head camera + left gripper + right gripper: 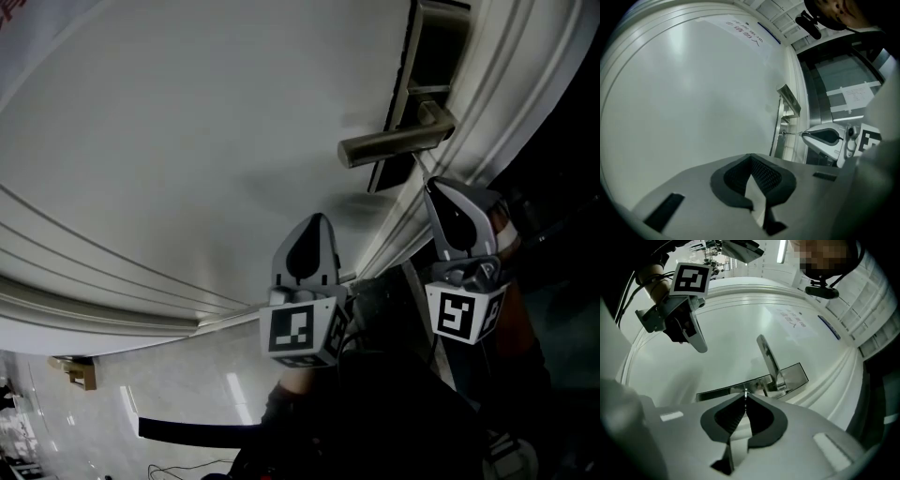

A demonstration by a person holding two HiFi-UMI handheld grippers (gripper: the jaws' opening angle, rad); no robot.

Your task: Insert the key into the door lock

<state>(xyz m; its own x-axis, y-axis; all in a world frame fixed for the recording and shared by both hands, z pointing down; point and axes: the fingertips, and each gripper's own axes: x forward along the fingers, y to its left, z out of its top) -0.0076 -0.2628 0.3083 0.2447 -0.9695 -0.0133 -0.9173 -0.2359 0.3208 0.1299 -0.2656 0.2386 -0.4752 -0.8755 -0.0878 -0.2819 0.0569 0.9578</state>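
Key [746, 390]: thin flat metal blade, seen edge-on as a bright sliver. It is pinched between the closed jaws of the right gripper [746, 396], and only a short tip projects. The tip meets the lock plate [792, 375] near the root of the lever handle [768, 359]. Whether it has entered the keyway cannot be told. In the left gripper view the blade reads as a fine straight line between the gripper's nose and the plate.

Right gripper: smooth pale-grey plastic shell tapering to a pointed nose, with black ribbed pads set in a dark recess. A white right marker cube [459, 314] with black square patterns sits behind it.

Left gripper [751, 156]: same shell and same cross-hatched black pads. The jaw tips are pressed together with nothing between them. It is held just beside the right gripper, facing the door panel and away from the handle, and carries its own left marker cube [298, 330].

Lock plate: long narrow metal strip, polished and reflective, mounted along the door edge.

Lever handle: straight rectangular bar in brushed dull metal, standing out from the plate on a short neck.

Door [187, 141]: white, smooth, with a faint sheen. Raised parallel mouldings run along its border. A printed label [790, 320] is fixed to the face, its print too small to read.
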